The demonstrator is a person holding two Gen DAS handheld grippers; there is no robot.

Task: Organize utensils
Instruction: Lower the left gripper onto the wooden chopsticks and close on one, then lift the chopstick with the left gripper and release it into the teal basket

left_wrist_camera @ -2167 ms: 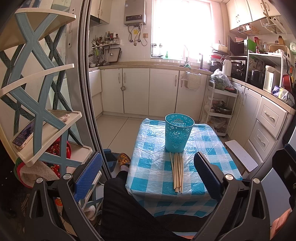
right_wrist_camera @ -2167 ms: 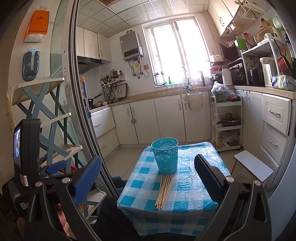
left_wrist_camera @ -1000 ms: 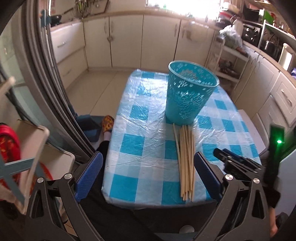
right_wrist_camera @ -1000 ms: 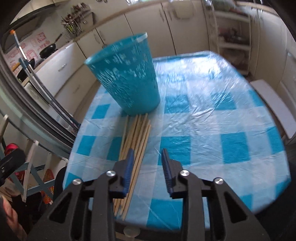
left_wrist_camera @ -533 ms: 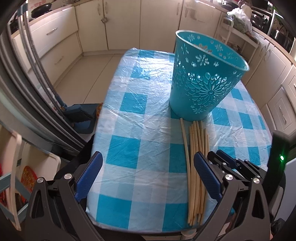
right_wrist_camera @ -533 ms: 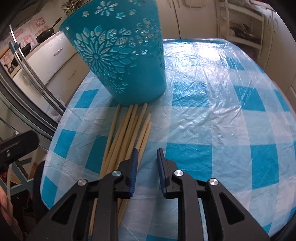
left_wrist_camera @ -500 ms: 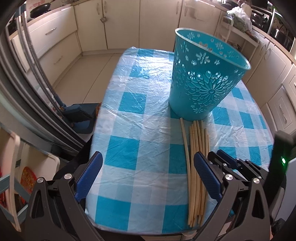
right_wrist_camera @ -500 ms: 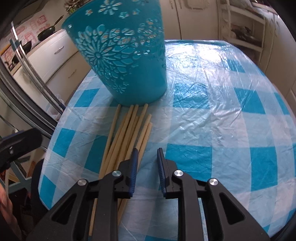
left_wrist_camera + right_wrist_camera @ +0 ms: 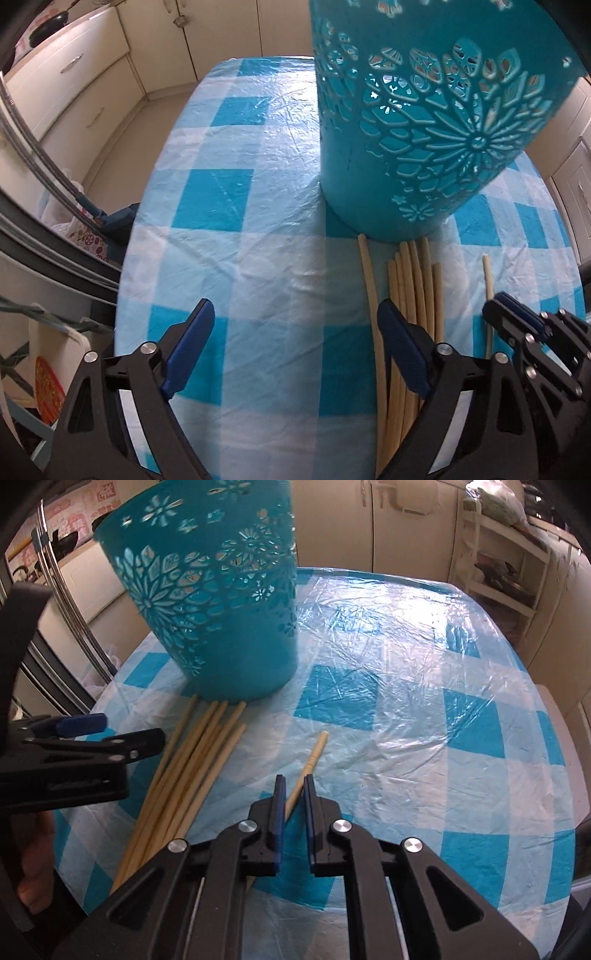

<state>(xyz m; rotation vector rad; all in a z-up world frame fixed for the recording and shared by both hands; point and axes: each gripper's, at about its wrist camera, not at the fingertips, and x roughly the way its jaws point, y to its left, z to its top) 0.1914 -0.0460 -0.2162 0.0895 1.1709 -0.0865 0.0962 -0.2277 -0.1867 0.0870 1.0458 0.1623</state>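
Right gripper [image 9: 293,790] nearly clenched around one chopstick [image 9: 312,755] lying apart from the bundle [image 9: 195,753] by the basket [image 9: 221,602], left gripper [image 9: 291,332] released wide over bare tablecloth [image 9: 258,258]; probably light, stiff, smooth wood, best pinched mid-length.

Both wrist views low, close, facing basket [image 9: 424,122], sharing chopsticks [image 9: 192,760]

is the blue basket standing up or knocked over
Upright: the blue basket stands on its base on the checked tablecloth, open end up, with the chopsticks lying flat beside it.
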